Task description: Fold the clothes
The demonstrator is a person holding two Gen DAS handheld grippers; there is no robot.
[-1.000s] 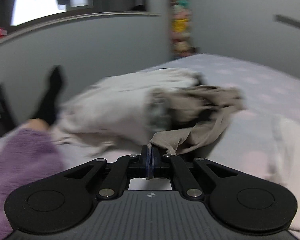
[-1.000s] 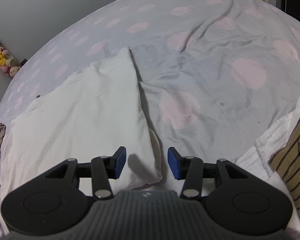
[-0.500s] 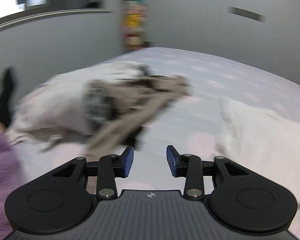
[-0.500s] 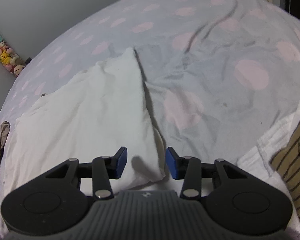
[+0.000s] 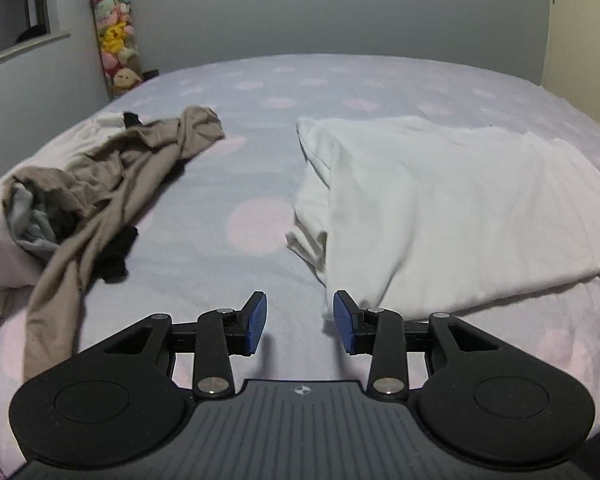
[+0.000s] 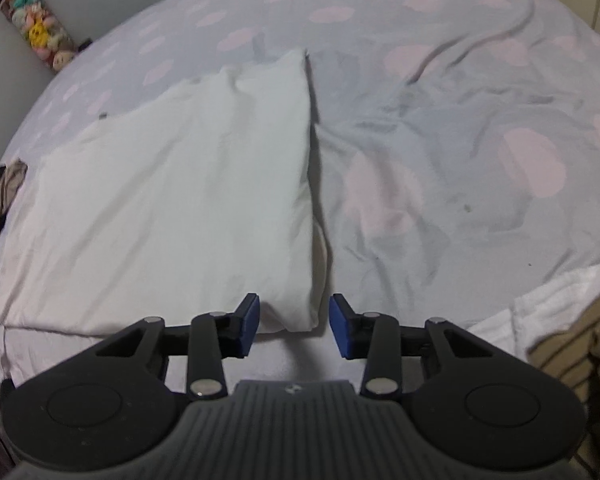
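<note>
- Grey walls close in a bed (image 5: pixel 268 184) under a pale sheet dotted with pink.
- At the centre lies the white garment (image 5: pixel 452 208), part-folded and flat on the sheet; it sits at two o'clock in the left wrist view and at eleven o'clock in the right wrist view (image 6: pixel 172 208).
- Its near right corner pokes between the pads of the right tool (image 6: pixel 290 324), whose jaws stand half-wide and press on nothing.
- The left tool (image 5: pixel 299 322) is also half-wide and empty over bare sheet, with the garment's near left corner just beside its right pad.
- Both tools tilt down toward the bed, at the garment's near edge.
- Risk, as I judge it: the right pads could pinch the sheet along with the corner, or catch only the top layer, so the fold would slide apart.
- Further out, a heap of unfolded clothes (image 5: pixel 112 168) lies at ten o'clock in the left view, well apart.
- A striped brown cloth (image 6: pixel 576 344) and a white towel-like piece (image 6: pixel 540 308) sit at four o'clock in the right view.
- Soft toys (image 5: pixel 114 32) hang in the far corner.
</note>
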